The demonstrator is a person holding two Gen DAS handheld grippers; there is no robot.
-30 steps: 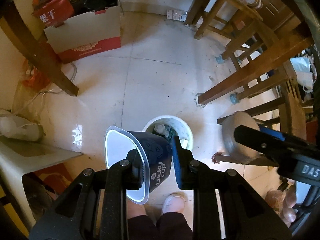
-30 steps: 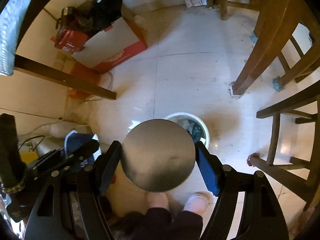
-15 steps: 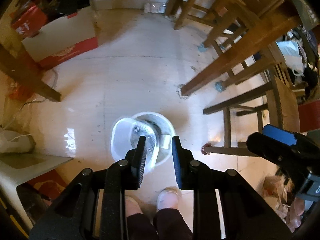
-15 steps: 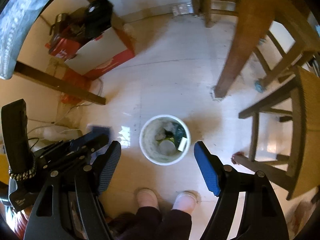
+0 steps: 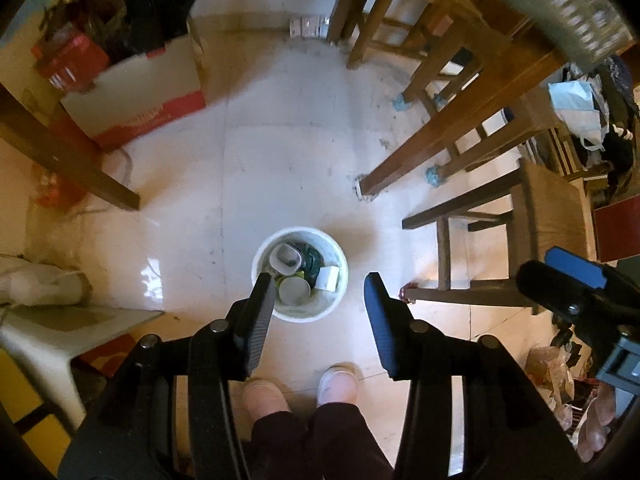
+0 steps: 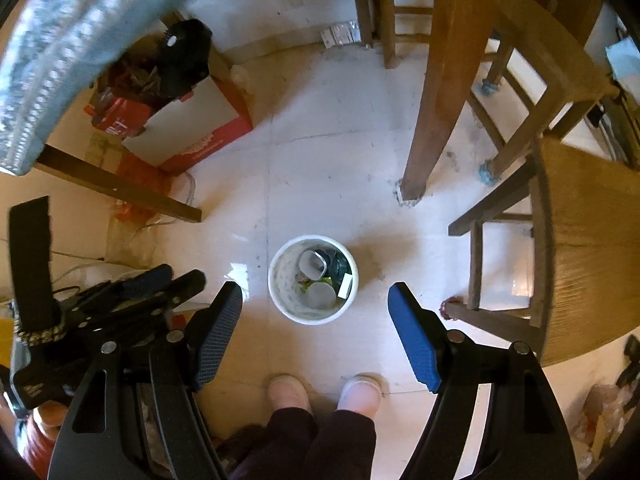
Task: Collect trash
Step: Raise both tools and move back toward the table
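A white round trash bin [image 5: 337, 254] [image 6: 285, 294] stands on the pale tiled floor below both grippers. Inside it lie a plastic cup [image 5: 285, 258] [image 6: 311, 262], a round grey lid [image 5: 294, 289] [image 6: 321, 295], a white carton and dark green wrapping. My left gripper [image 5: 319, 286] hangs high above the bin with its jaws opening and nothing between them. My right gripper [image 6: 315, 295] also hangs above the bin, open and empty. Each gripper shows at the edge of the other's view.
Wooden table legs [image 6: 434, 92] and chairs [image 5: 520, 216] stand to the right of the bin. A red and white cardboard box [image 5: 132, 96] full of bags sits at the back left. The person's two slippered feet [image 6: 324, 394] stand just in front of the bin.
The left gripper let go of the plastic cup and the right let go of the round lid; both now lie in the bin. Both grippers rose, and the left jaws spread.
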